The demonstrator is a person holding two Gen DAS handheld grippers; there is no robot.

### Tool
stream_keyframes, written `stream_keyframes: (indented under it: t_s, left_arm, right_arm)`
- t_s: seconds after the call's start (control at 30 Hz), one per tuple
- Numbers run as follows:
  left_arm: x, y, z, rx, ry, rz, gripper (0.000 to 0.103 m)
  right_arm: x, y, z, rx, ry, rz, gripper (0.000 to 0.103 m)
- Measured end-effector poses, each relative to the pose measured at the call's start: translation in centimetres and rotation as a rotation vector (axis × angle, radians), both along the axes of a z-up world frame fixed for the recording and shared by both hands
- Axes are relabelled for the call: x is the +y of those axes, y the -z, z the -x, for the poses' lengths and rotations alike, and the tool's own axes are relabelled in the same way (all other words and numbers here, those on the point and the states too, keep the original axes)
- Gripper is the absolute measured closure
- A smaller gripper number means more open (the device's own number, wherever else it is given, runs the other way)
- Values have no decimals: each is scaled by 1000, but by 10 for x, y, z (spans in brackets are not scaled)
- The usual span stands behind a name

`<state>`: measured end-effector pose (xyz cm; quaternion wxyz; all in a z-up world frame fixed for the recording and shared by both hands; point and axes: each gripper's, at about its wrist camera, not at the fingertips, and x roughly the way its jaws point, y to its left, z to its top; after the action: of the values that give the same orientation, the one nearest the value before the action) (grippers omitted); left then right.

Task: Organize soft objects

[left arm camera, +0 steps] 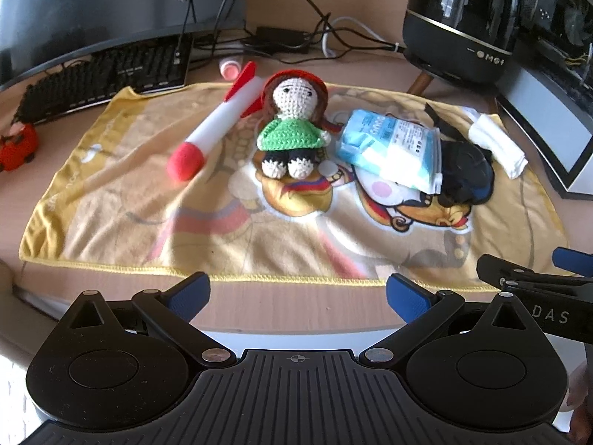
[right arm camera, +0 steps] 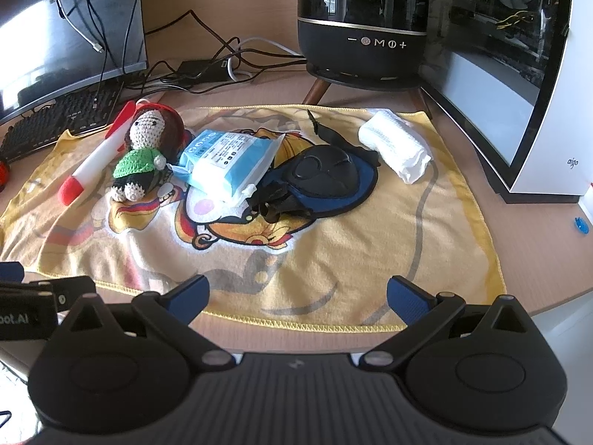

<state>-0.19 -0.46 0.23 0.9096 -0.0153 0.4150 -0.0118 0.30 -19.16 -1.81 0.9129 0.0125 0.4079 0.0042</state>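
1. While the left tongs (left arm camera: 298, 293) hang spread and empty above the counter's (left arm camera: 296, 315) near edge, the left wrist view shows a crochet doll (left arm camera: 292, 126) sitting on a yellow towel (left arm camera: 148, 222), between a foam rocket (left arm camera: 218, 122) and a tissue pack (left arm camera: 389, 148).
2. Seen from the right wrist, the right tongs (right arm camera: 298, 293) are likewise spread and empty; an eye mask (right arm camera: 326, 174) lies beside a rolled white cloth (right arm camera: 396, 148).

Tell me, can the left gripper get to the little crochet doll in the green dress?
Probably yes. The left gripper is open at the near edge of the yellow printed towel, and only bare towel lies between it and the crochet doll in the green dress, which sits upright and uncovered.
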Motion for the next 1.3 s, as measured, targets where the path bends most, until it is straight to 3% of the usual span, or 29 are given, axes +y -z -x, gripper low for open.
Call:
stream_keyframes:
  t_s: [0.33, 0.77, 1.3]
  left_arm:
    - [-9, -3, 3, 2, 16, -28, 0]
    - [-8, 9, 0, 84, -1, -17, 0]
    - [-9, 10, -7, 96, 21, -14, 0]
  right_arm:
    - [-2, -5, 3, -4, -11, 7, 0]
    - [-2, 3, -2, 38, -16, 3, 0]
    - [-4, 4, -5, 45, -4, 5, 0]
